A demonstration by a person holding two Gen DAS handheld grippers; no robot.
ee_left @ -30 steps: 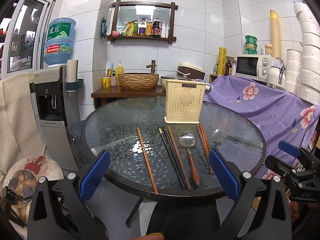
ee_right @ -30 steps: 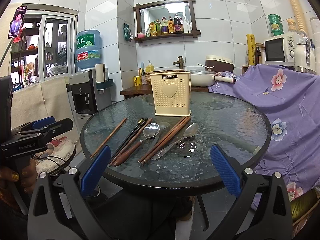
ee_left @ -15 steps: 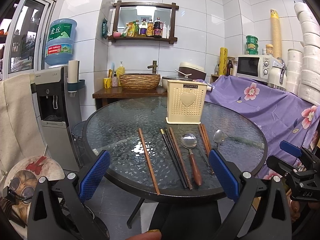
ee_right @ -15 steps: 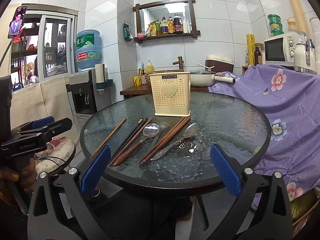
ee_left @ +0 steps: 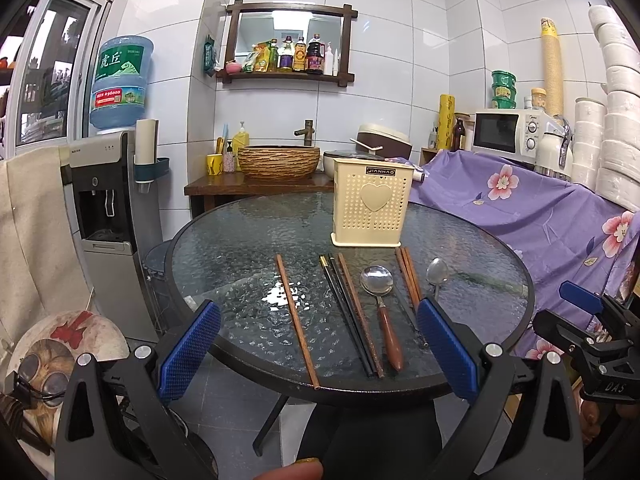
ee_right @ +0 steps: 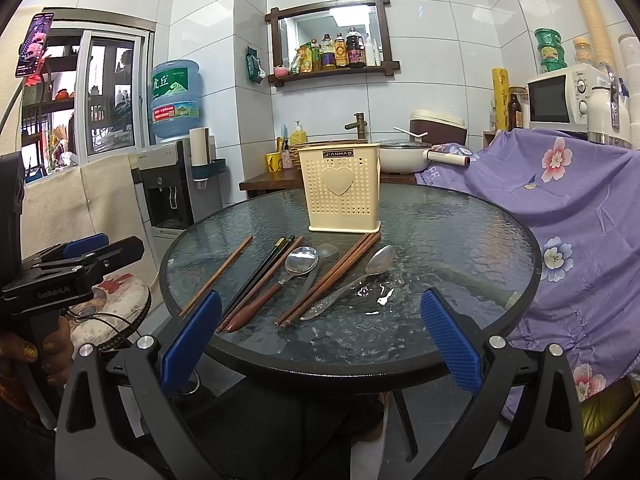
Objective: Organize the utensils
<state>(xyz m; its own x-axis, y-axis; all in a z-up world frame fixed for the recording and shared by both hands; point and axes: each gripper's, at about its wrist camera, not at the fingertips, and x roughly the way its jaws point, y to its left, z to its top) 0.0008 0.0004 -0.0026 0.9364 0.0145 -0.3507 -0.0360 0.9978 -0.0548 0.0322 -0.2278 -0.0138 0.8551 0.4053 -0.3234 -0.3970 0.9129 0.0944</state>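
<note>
Two grippers, left gripper (ee_left: 318, 338) and right gripper (ee_right: 320, 336), jaws of each wide apart, holding nothing, at near edge of round glass desk (ee_left: 472, 240); on desk: cream utensil holder (ee_left: 372, 208) upright; before it, chopsticks (ee_left: 297, 320), wooden-handled spoon (ee_left: 380, 296), metal spoon (ee_right: 352, 280), lying flat

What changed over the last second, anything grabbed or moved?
Nothing taken or released. The left gripper drifted slightly, so the table sits a touch higher in its view; both grippers stay open, the right gripper unmoved. The cream perforated utensil holder, wooden chopsticks and wooden-handled spoon lie untouched on the round glass table.
</note>
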